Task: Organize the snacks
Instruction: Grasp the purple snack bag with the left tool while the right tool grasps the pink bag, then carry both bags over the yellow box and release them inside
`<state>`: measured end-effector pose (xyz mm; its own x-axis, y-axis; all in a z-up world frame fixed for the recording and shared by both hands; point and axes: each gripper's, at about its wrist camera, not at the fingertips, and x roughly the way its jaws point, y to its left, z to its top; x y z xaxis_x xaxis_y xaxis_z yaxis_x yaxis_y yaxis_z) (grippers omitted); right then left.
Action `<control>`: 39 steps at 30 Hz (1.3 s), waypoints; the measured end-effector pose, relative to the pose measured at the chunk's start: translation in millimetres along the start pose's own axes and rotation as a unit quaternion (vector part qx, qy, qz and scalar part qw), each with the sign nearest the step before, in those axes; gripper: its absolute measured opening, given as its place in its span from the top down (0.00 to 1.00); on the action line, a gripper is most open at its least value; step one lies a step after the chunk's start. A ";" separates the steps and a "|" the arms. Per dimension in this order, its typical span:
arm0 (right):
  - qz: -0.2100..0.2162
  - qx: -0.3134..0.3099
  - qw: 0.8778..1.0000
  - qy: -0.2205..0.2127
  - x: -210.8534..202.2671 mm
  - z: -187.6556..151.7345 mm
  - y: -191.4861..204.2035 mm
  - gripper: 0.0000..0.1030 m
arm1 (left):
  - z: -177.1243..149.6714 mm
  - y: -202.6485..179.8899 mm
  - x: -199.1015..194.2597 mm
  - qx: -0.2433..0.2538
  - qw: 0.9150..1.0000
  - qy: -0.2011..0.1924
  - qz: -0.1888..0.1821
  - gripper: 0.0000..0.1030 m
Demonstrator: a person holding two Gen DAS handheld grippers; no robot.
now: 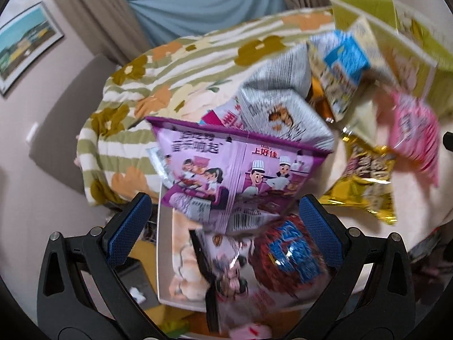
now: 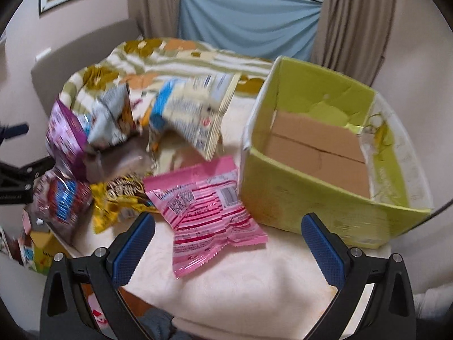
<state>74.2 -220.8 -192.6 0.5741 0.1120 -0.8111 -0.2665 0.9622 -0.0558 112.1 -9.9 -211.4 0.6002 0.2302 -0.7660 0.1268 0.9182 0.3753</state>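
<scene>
A pile of snack packets lies on a cream cloth. In the left wrist view my left gripper [image 1: 223, 226] is open around the low end of a purple packet [image 1: 237, 167], with a dark red and blue packet [image 1: 291, 257] just below. A grey packet [image 1: 280, 107], a gold packet [image 1: 365, 178] and a pink packet [image 1: 413, 133] lie beyond. In the right wrist view my right gripper [image 2: 228, 243] is open just before the pink packet [image 2: 209, 218]. The green box [image 2: 320, 147] stands empty to its right. The purple packet [image 2: 65, 138] sits at the left.
A floral striped blanket [image 2: 175, 59] covers the back of the surface. A blue and cream packet [image 2: 192, 107] stands behind the pink one. More packets lie low at the left edge [image 2: 36, 243]. Curtains and a wall lie behind.
</scene>
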 end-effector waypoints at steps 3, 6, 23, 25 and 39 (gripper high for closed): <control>0.002 -0.018 1.000 0.014 21.1 -1.1 4.9 0.00 | 3.4 -4.0 17.3 0.020 1.000 0.010 0.002 0.00; 0.001 -0.035 0.999 0.029 36.1 -2.6 10.2 0.00 | 7.8 -6.3 31.2 0.035 0.999 0.018 0.003 0.00; 0.009 -0.047 0.995 0.083 84.0 -1.0 5.7 0.00 | 22.3 -13.7 64.6 0.073 0.996 0.050 -0.029 0.10; 0.007 -0.046 0.995 0.085 87.1 0.2 6.3 0.00 | 21.3 -15.1 64.0 0.078 0.995 0.049 -0.033 0.19; -0.001 -0.006 0.996 0.088 90.0 -3.5 -13.6 0.29 | 23.4 -10.7 43.1 0.065 0.996 0.035 -0.051 0.22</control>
<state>126.7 -224.7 -266.9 0.4296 0.0633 -0.9008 -0.2751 0.9593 -0.0638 155.1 -17.3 -236.3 0.5229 0.1638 -0.8365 0.2877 0.8899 0.3541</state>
